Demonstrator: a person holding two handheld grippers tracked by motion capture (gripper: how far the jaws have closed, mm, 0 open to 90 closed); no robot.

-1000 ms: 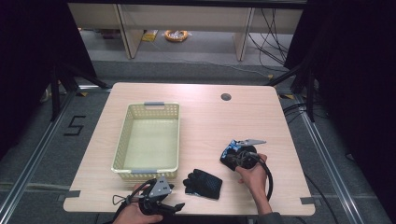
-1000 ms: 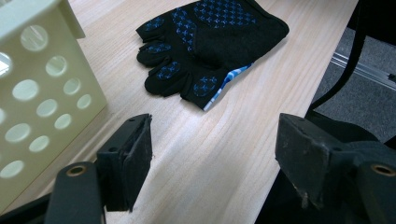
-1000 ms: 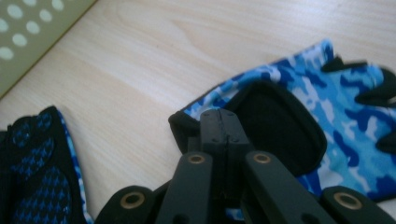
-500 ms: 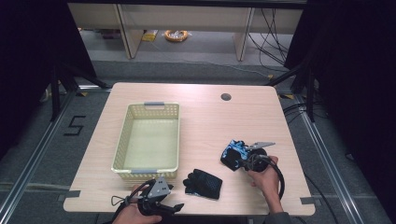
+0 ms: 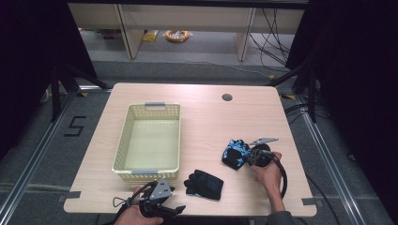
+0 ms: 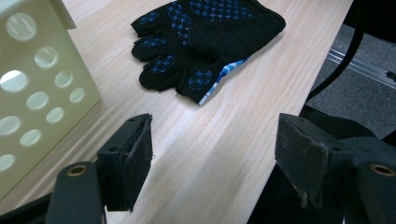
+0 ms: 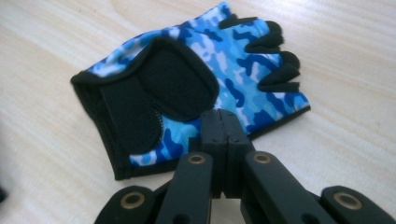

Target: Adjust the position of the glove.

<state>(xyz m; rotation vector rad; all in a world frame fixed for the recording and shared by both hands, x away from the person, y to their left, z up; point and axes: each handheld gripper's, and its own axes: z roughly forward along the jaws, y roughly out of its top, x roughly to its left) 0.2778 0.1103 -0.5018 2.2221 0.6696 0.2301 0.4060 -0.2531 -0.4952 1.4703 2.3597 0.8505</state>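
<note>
Two grippers are at the near edge of the table. The right gripper (image 7: pixel 226 122) has its jaws pressed tight together, w/ nothing seen between them. In the right gripper view the closed tips sit at the near edge of the blue glove (image 7: pixel 196 88), by the cuff; can't tell if they pinch the cloth or just touch it. That glove has a blue camo pattern, black short fingers and a black wrist strap. It lies flat on the table, back side up. In the high view the right gripper (image 5: pixel 251 157) is just beside the blue glove (image 5: pixel 234 153), toward the right edge of the table, and a hand (image 5: pixel 267 173) holds it from the near side.

The left gripper (image 6: pixel 212 154) has its jaws wide apart, w/ bare table wood between them and nothing held. In the high view the left gripper (image 5: pixel 176 208) is at the near edge, left of the middle. Just past it lies the black glove (image 6: pixel 205 42), flat on the table, w/ blue dots on it and a bit of blue showing at its edge. In the high view the black glove (image 5: pixel 205 183) is near the near edge, between the two grippers.

The basket (image 5: pixel 123 150) is pale yellow w/ round holes in its walls. It sits on the left half of the table, its near right corner close to the left gripper.
</note>
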